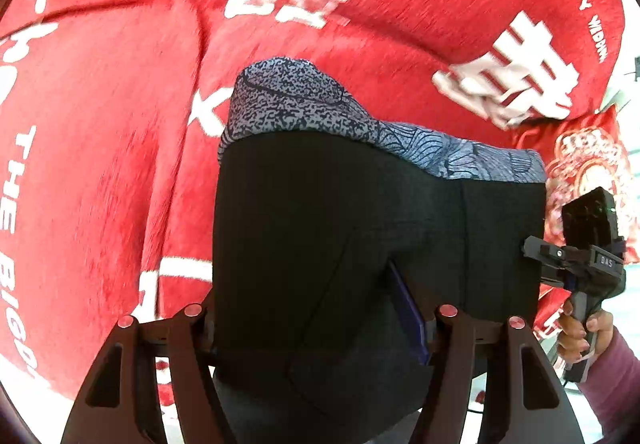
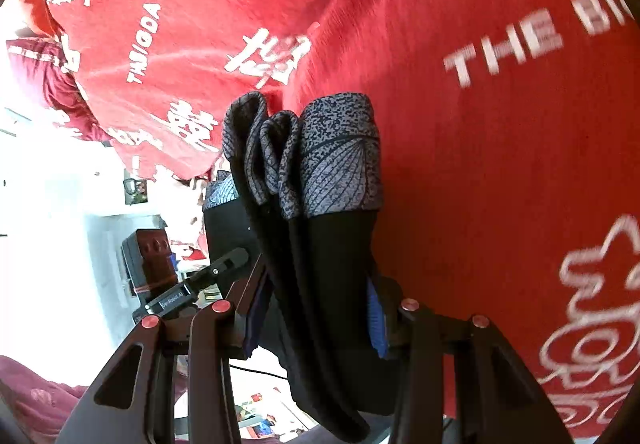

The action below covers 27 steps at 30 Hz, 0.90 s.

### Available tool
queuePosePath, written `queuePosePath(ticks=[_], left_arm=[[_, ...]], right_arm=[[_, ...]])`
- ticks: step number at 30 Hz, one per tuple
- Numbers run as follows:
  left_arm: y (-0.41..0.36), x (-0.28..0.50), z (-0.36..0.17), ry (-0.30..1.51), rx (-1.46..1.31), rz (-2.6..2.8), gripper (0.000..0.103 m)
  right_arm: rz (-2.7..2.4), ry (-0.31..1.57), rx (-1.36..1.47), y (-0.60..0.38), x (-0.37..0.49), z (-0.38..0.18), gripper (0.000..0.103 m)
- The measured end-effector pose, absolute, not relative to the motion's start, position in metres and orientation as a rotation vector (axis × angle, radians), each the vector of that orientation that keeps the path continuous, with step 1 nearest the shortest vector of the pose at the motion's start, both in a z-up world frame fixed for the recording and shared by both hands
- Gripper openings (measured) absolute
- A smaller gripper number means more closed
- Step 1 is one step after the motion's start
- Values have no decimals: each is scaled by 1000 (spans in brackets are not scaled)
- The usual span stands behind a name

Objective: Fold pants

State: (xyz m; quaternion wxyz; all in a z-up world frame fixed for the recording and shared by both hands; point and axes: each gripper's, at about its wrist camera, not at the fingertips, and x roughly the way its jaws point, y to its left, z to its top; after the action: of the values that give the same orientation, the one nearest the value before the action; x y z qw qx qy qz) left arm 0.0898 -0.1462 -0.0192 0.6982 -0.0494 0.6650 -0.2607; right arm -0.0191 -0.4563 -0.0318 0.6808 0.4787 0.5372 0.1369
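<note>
The pants (image 1: pixel 360 228) are black with a grey speckled patterned waistband (image 1: pixel 288 104). They hang lifted above a red blanket. My left gripper (image 1: pixel 320 324) is shut on one side of the black cloth. My right gripper (image 2: pixel 316 320) is shut on the bunched layers of the pants (image 2: pixel 320 264), whose patterned band (image 2: pixel 340 160) folds over at the top. The right gripper also shows in the left wrist view (image 1: pixel 580 256) at the pants' right edge, held by a hand. The left gripper shows in the right wrist view (image 2: pixel 200 284) at the left.
A red blanket (image 1: pixel 120 164) with white lettering covers the surface under the pants; it also fills the right wrist view (image 2: pixel 500 164). A red patterned cushion (image 1: pixel 588 164) lies at the right. A bright white room area (image 2: pixel 52 244) lies beyond the blanket's edge.
</note>
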Motion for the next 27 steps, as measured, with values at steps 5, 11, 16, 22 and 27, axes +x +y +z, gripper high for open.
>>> queuePosePath(ticks=[5, 11, 16, 22, 27], left_arm=[[-133, 89, -49, 1445, -49, -540, 94], [-127, 90, -60, 1451, -73, -534, 103], [-128, 90, -57, 1465, -64, -519, 103], [-131, 85, -49, 1463, -9, -475, 103], [-134, 75, -12, 1347, 106, -430, 103]], right_arm=[[206, 1267, 1016, -443, -23, -54, 52], [119, 1274, 953, -443, -24, -57, 68], [34, 1287, 911, -441, -29, -49, 79], [-76, 1321, 850, -436, -44, -39, 83], [-208, 1271, 701, -432, -54, -3, 83]])
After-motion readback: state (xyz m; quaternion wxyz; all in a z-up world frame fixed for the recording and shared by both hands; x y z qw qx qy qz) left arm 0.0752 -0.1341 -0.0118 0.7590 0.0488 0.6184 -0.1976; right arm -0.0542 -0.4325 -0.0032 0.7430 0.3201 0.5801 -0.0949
